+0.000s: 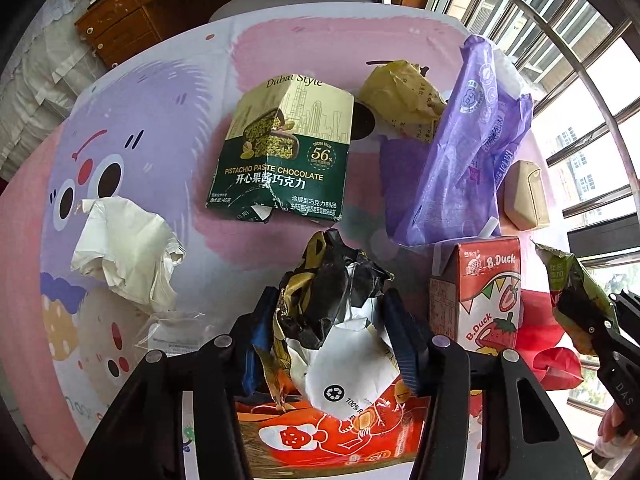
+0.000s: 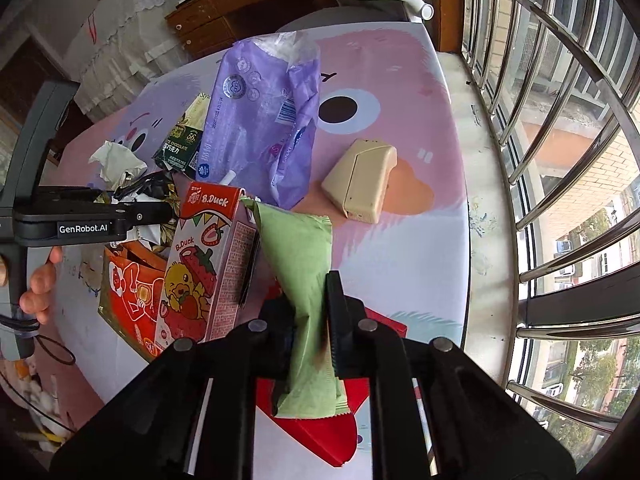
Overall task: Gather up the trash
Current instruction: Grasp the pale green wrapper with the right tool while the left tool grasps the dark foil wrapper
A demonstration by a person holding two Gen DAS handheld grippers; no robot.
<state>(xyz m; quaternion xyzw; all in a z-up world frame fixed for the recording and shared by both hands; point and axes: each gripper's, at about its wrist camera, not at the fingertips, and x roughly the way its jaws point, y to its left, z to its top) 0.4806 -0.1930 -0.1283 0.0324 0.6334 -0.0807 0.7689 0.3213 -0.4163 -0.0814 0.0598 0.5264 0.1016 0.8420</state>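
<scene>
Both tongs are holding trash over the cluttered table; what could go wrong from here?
1. The left tongs pinch the crumpled black-and-white wrapper loosely; loose flaps could slip free.
2. The right tongs hold the green snack wrapper right beside the upright strawberry milk carton; a sideways swing may topple it.

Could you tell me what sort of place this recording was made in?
Most likely a room in a home: a table under a cartoon-print cover strewn with snack trash, a wooden dresser behind it, and a barred window looking out onto brick buildings and trees.
</scene>
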